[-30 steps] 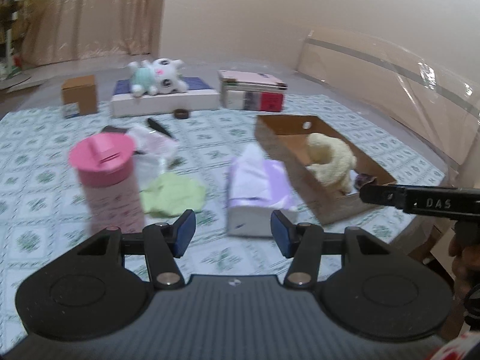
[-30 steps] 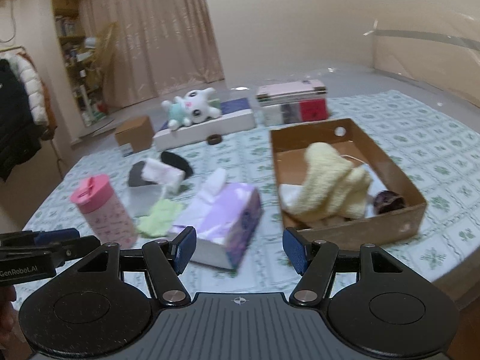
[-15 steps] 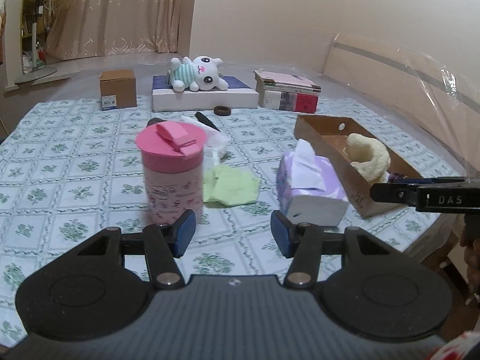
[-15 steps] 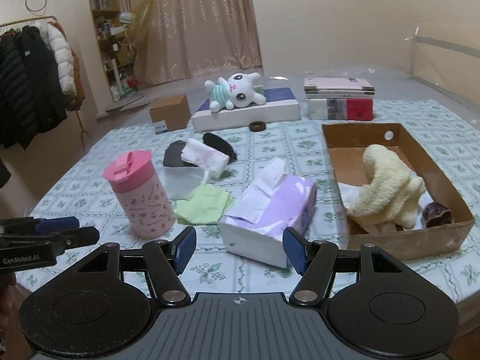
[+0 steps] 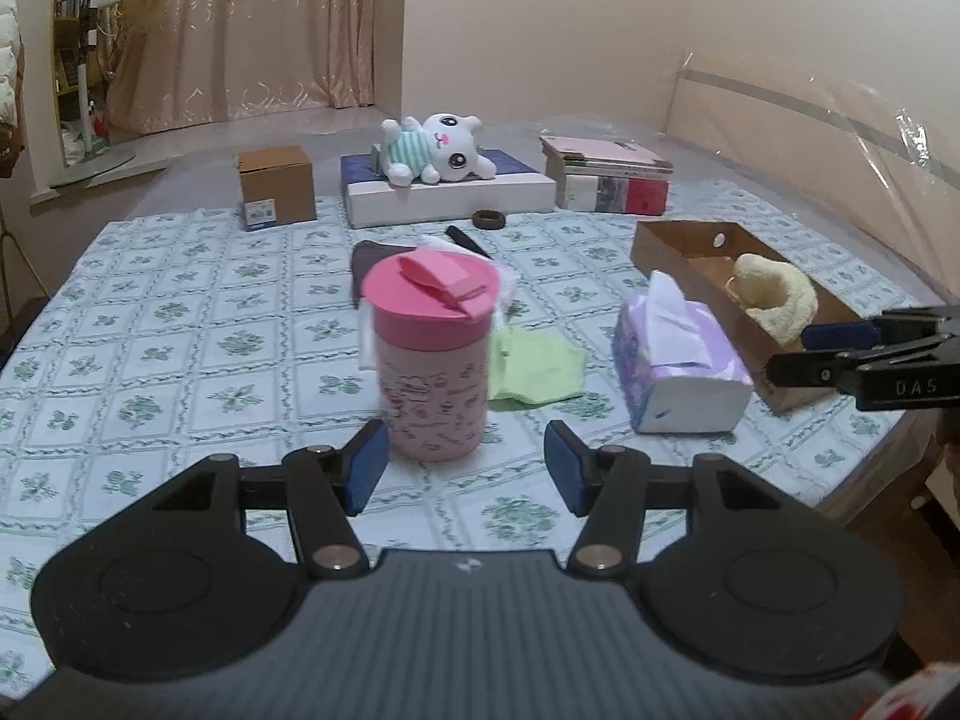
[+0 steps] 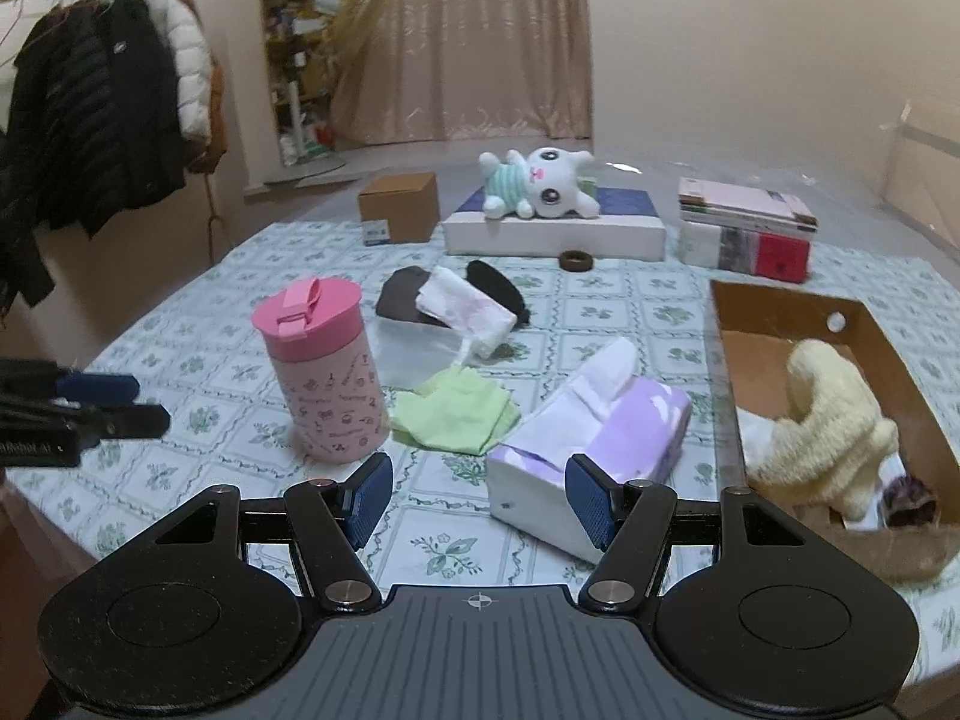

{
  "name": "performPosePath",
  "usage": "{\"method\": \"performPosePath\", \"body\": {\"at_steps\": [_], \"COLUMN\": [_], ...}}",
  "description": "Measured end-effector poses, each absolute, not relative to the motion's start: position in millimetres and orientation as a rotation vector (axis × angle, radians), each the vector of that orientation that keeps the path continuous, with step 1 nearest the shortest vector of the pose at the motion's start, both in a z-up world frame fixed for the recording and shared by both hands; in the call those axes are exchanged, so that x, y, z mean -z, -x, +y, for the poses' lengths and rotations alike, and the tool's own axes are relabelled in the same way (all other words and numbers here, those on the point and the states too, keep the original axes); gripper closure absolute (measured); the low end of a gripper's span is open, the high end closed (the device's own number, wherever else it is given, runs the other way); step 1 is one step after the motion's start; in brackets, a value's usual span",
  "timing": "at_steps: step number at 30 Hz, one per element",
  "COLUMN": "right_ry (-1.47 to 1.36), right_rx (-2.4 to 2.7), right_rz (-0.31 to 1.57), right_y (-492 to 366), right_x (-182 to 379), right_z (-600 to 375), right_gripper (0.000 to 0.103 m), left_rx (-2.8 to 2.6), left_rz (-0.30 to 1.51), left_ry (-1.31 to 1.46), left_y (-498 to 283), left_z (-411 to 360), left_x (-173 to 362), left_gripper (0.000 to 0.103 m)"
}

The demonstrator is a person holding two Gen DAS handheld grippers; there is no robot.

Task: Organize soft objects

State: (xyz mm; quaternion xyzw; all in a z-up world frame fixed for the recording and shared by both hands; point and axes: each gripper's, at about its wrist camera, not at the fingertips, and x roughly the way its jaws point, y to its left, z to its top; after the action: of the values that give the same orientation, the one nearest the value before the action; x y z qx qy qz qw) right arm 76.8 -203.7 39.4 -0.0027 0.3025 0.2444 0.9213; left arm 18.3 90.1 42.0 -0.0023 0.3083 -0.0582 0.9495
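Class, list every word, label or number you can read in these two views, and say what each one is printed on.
"DAS": on the side of the right tool, seen from the left wrist.
"Robot.AI", its start cut off by the frame edge: on the left tool, seen from the right wrist.
Label on the small brown box: too small to read.
Book stack and pink cup prints: illegible.

Two low wrist views from the table's [image 5: 150, 324] near edge, facing inward, sharing the pink cup [image 5: 431, 354] [image 6: 321, 369].
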Motion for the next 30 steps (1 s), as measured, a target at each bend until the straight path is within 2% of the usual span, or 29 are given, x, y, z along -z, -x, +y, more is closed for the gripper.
{"method": "performPosePath", "body": {"at_steps": [3,10,15,16,19,23,30], "right_ry": [0.031,0.122,0.198,0.212,0.233,0.296,0.457], "right_rx": [-0.526,-0.581,-0.624,-0.632,-0.65,-0.684,-0.816], "right_rz": [0.624,0.609,0.635,0.642,0.65,0.67,0.762], "right_y": [-85.2,-111.3,-137.7,-143.1,-161.4,-187.2,-230.8], "right_x": [-38.1,-35.0,-30.8,-30.2,-28.9,-25.6,-6.4], "right_z": [-195.5,-173.4,-160.0,-158.3,-153.6,-144.6,-114.5], "right_gripper": [0.039,0.039,0.039,0.037,0.02,0.017,0.016], "left_rx": [0.122,0.128,0.146,0.152,0.164,0.205,0.358], "left_rz": [0.627,0.65,0.647,0.642,0.629,0.615,0.636], "left_ry": [-0.011,-0.067,-0.115,-0.128,-0.173,-0.238,-0.38], "left_y": [-19.8,-42.9,-65.3,-69.5,-85.4,-113.6,-168.6], "left_z": [102.6,132.1,153.5,159.0,177.7,200.0,209.5], "left_x": [-43.0,-32.6,-23.3,-22.6,-23.5,-27.9,-17.2], "left_gripper": [0.043,0.042,0.038,0.037,0.034,0.028,0.026]}}
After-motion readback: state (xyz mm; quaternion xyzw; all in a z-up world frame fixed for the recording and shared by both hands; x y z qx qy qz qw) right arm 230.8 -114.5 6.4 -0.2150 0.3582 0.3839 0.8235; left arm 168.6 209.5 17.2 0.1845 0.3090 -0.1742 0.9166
